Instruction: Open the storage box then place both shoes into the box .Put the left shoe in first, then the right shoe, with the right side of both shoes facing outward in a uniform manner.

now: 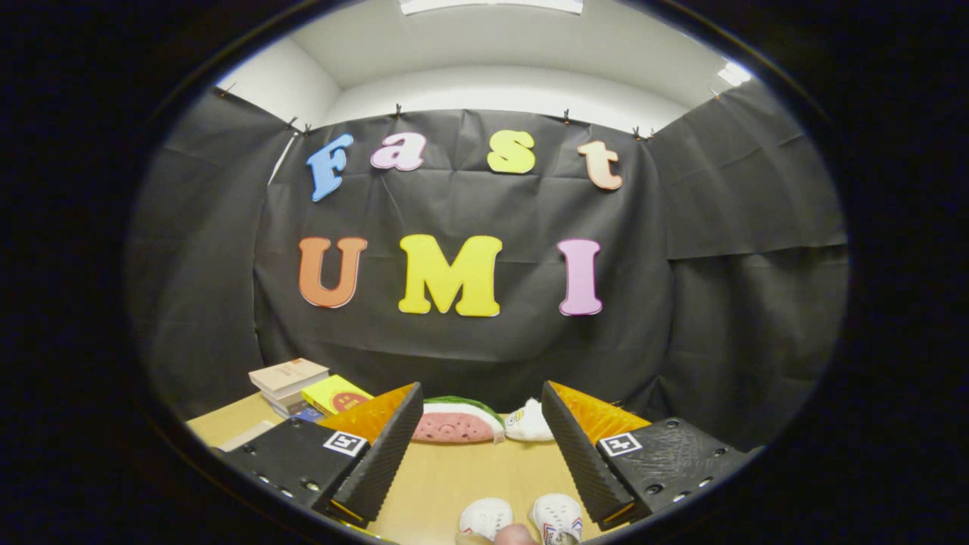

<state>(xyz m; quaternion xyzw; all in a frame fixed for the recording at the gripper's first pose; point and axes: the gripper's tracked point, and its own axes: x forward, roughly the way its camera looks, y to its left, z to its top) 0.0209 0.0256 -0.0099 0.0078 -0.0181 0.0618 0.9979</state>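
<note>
My gripper (482, 424) is held above the wooden table (462, 473) with its two fingers wide apart and nothing between them. Below and between the fingers, close to me, two white shoes stand side by side, only their toes showing: one (485, 518) on the left, the other (558, 515) on the right with coloured trim. A fingertip of a person (517, 535) shows just in front of the shoes.
A watermelon-slice plush (456, 422) and a small white plush (528, 424) lie at the far edge of the table beyond the fingers. A stack of books (291, 384) and a yellow book (336, 394) sit at the far left.
</note>
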